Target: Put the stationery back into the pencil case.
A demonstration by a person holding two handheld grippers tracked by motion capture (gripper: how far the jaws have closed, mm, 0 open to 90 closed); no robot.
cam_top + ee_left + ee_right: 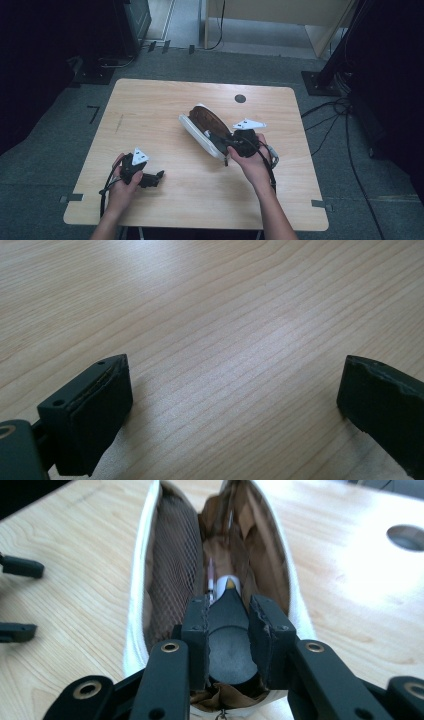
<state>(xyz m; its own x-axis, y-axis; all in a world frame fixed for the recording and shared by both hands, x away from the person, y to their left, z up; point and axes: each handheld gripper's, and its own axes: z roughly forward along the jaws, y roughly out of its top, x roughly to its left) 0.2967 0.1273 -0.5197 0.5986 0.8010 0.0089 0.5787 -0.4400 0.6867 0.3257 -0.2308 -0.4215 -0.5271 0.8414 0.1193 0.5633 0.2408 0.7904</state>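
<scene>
Your right tongs (227, 625) are clamped on a dark marker-like cylinder (227, 650), its tip inside the open white pouch (200, 132). The pouch lies right of the tabletop (150, 100) centre, its brown lining showing. Your left tongs (159, 175) rest near the front left corner, jaws wide apart with nothing between them.

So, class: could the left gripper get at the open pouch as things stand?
Probably yes. The left gripper rests open on bare table, apart from the pouch, with nothing lying between them. The right gripper is already shut on a dark marker-like thing inside the pouch, so the near end is crowded.
</scene>
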